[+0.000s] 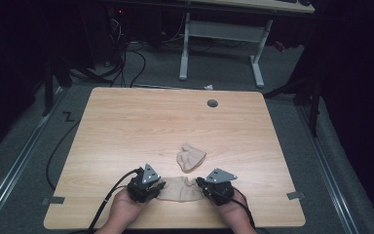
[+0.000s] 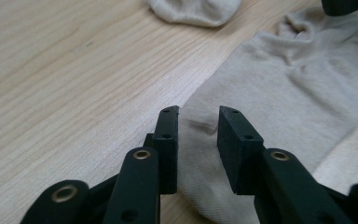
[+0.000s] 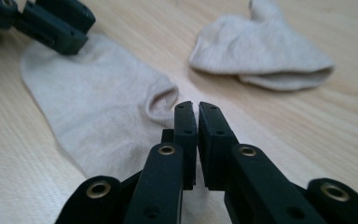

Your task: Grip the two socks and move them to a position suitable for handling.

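A flat beige sock (image 1: 177, 191) (image 2: 284, 93) (image 3: 98, 107) lies near the table's front edge between my two grippers. My left gripper (image 1: 161, 186) (image 2: 199, 112) hangs over its toe end with the jaws apart and the fabric below the gap. My right gripper (image 1: 199, 183) (image 3: 196, 106) is at the cuff end, its jaws closed to a thin slit on the sock's edge. A second beige sock (image 1: 191, 157) (image 2: 196, 9) (image 3: 261, 51), folded over, rests a little farther back. The left gripper (image 3: 51, 23) also appears in the right gripper view, on the sock's far end.
The wooden table (image 1: 126, 126) has a round grey cable hole (image 1: 212, 103) near its far edge. Behind it stand a white desk frame (image 1: 184, 48) and loose cables (image 1: 126, 58) on the grey floor. Both hands rest at the front edge.
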Available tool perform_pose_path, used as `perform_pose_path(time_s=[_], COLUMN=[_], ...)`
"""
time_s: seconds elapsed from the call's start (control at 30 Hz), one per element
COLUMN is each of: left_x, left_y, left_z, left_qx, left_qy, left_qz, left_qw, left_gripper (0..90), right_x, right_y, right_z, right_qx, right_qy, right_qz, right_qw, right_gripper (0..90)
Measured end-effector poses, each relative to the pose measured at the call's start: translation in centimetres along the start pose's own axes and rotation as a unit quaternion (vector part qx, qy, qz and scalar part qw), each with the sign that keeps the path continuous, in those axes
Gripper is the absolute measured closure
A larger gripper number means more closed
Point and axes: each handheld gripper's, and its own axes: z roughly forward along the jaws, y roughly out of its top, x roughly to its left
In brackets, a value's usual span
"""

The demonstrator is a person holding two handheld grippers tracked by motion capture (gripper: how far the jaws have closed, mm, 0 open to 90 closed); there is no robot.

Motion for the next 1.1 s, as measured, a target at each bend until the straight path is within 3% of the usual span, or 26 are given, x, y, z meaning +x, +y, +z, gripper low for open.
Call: perform_pose_path(time_s=[0.1, 0.3, 0.53, 0.67, 0.8, 0.93, 1.0, 1.1], left_x=[-0.2, -1.3, -1.6, -0.3, 1.7, 3.9, 4.7, 4.9], left_y=[-0.2, -1.0, -1.7, -1.1, -0.9, -1.5, -2.1, -2.5], left_z=[-0.1, -1.3, -2.2, -3.4, -4.7, -5.2, -5.2, -5.2], left_qx=[0.000, 0.016, 0.018, -0.024, -0.062, -0.071, -0.070, -0.066], left_qy=[-0.003, -0.015, -0.021, -0.027, -0.013, 0.003, 0.002, 0.001], left_qz=[0.001, 0.012, 0.005, -0.012, -0.023, -0.031, -0.042, -0.052], left_qw=[1.0000, 0.9997, 0.9996, 0.9993, 0.9977, 0.9970, 0.9967, 0.9965], left_gripper=[69.6, 69.6, 67.2, 64.5, 60.6, 54.7, 53.0, 52.1], right_x=[0.0, 0.7, 2.3, 1.6, 0.3, -1.1, -1.7, -2.5], right_y=[-0.2, -0.8, -1.2, -0.9, -0.7, 0.1, 0.5, 1.3], right_z=[1.0, 0.4, -0.6, -1.6, -1.8, -1.9, -1.8, -1.6], right_qx=[0.024, 0.021, 0.024, -0.008, -0.018, -0.024, -0.028, -0.031], right_qy=[0.004, 0.016, 0.023, 0.006, -0.008, -0.021, -0.025, -0.044], right_qz=[-0.001, 0.002, -0.016, -0.001, 0.021, 0.044, 0.064, 0.063], right_qw=[0.9997, 0.9997, 0.9993, 0.9999, 0.9996, 0.9985, 0.9972, 0.9966], right_gripper=[86.1, 86.1, 83.7, 83.8, 83.3, 75.3, 76.0, 81.3])
